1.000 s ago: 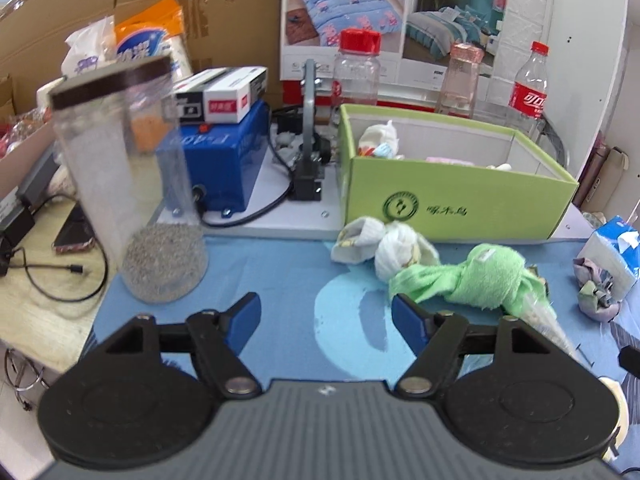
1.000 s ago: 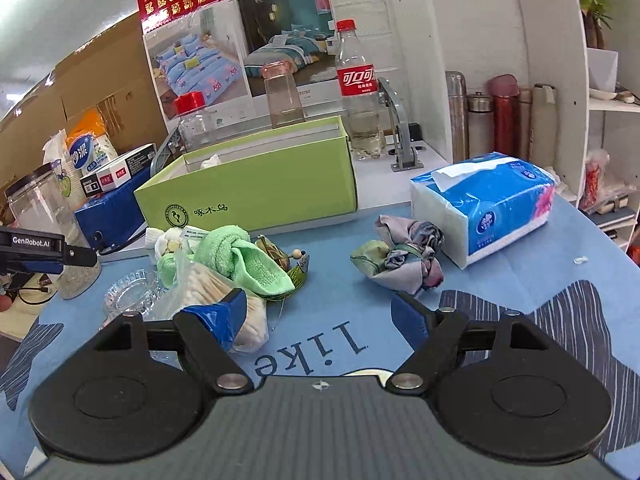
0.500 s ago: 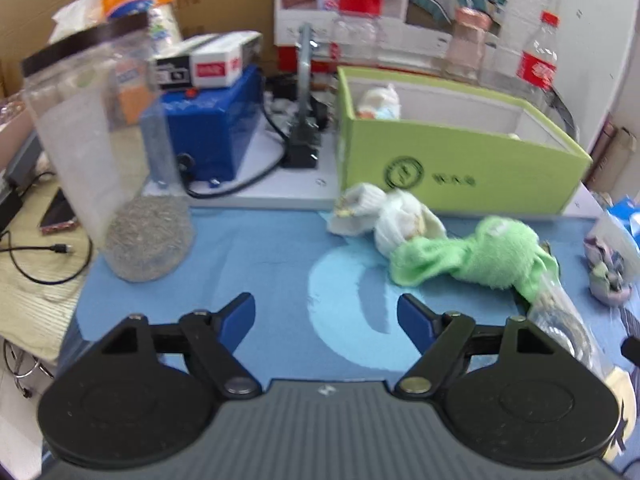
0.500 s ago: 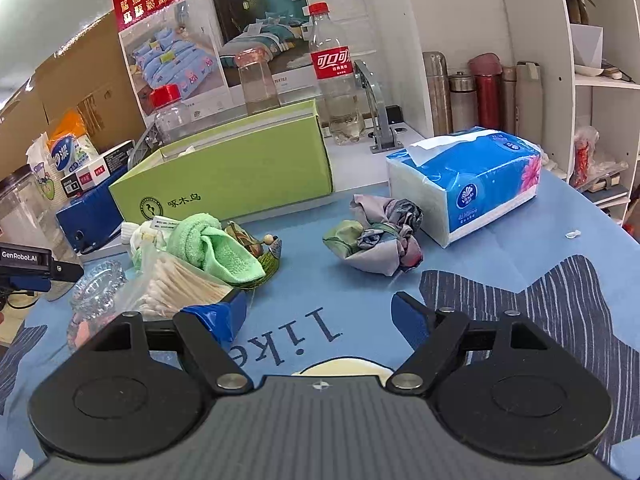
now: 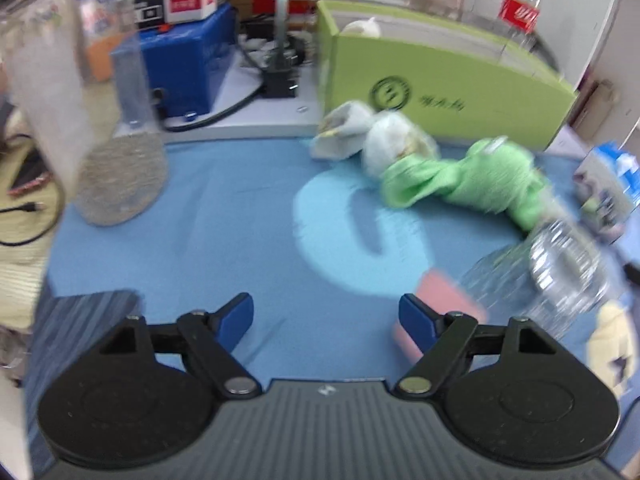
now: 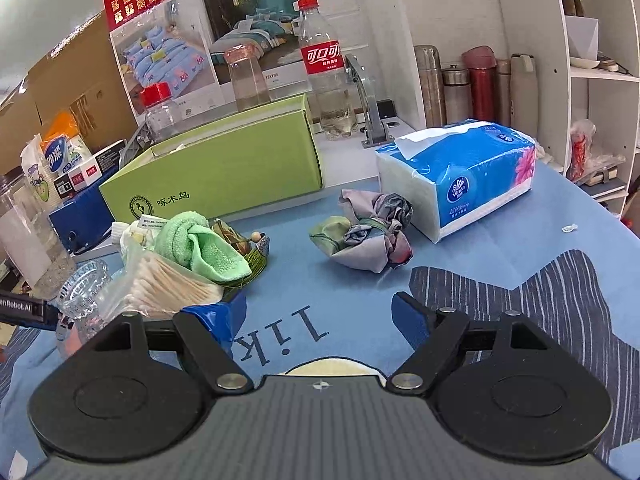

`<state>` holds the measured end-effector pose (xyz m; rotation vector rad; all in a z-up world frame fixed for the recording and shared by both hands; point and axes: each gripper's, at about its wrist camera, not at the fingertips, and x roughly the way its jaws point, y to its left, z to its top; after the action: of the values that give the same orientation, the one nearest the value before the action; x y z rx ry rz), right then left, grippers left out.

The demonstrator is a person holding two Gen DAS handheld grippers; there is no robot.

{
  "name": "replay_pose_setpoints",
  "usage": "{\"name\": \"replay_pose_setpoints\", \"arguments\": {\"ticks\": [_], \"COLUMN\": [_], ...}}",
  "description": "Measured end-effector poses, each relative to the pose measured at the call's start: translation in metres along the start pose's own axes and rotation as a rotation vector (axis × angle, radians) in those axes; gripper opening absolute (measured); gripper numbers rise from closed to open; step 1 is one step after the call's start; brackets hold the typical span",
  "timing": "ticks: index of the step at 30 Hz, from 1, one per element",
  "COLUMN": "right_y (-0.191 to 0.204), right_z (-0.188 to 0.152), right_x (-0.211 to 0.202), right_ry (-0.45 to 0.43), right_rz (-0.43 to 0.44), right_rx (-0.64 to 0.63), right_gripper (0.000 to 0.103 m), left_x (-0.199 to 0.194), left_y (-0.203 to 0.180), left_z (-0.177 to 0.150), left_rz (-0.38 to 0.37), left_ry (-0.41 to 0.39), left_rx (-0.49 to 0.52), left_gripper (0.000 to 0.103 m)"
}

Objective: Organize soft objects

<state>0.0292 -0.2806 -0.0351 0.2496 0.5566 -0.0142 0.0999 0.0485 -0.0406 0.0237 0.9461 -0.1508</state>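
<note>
Socks, white (image 5: 376, 140) and green (image 5: 472, 180), lie knotted at centre right of the left view, just in front of the green box (image 5: 440, 92) and larger than a second ago: the left gripper (image 5: 326, 314) has dropped closer, wide open and empty. Lower centre, the right gripper (image 6: 320, 312) is equally open, empty, with the crumpled cloth (image 6: 364, 236) ahead. No grasp begun.
</note>
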Motion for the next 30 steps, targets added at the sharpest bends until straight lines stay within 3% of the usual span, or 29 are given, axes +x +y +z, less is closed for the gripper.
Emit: {"name": "replay_pose_setpoints", "arguments": {"ticks": [4,8,11,15,19,24,28,30], "right_y": [0.001,0.005,0.012,0.015,0.009,0.003,0.005,0.007], "right_z": [0.002,0.003,0.004,0.005,0.007,0.005,0.002,0.001], "right_x": [-0.003,-0.001,-0.004,-0.012,-0.018,-0.017,-0.018,-0.02], "right_ry": [-0.013,-0.012,-0.011,-0.034,-0.059,-0.064,-0.061,-0.071], "right_rz": [-0.001,0.003,0.013,0.002,-0.013,-0.008,0.005,0.012], "right_rx": [0.005,0.01,-0.008,-0.024,-0.01,0.025,0.023,0.024], "right_gripper": [0.066,0.067,0.066,0.067,0.067,0.067,0.067,0.067], "left_x": [-0.009,-0.027,-0.019,0.01,0.022,0.005,-0.016,-0.029], "left_y": [0.023,0.03,0.016,-0.009,-0.007,0.019,0.043,0.055], "left_z": [-0.019,-0.003,0.021,0.041,0.035,0.013,-0.009,-0.02], "left_rz": [0.092,-0.059,-0.164,-0.154,-0.169,-0.098,0.096,0.143], "left_ry": [-0.002,-0.078,-0.061,0.0,0.046,0.012,0.003,-0.026], "left_rx": [-0.014,-0.077,-0.117,-0.098,-0.117,-0.137,-0.089,-0.114], "left_gripper": [0.081,0.081,0.082,0.082,0.082,0.083,0.083,0.083]}}
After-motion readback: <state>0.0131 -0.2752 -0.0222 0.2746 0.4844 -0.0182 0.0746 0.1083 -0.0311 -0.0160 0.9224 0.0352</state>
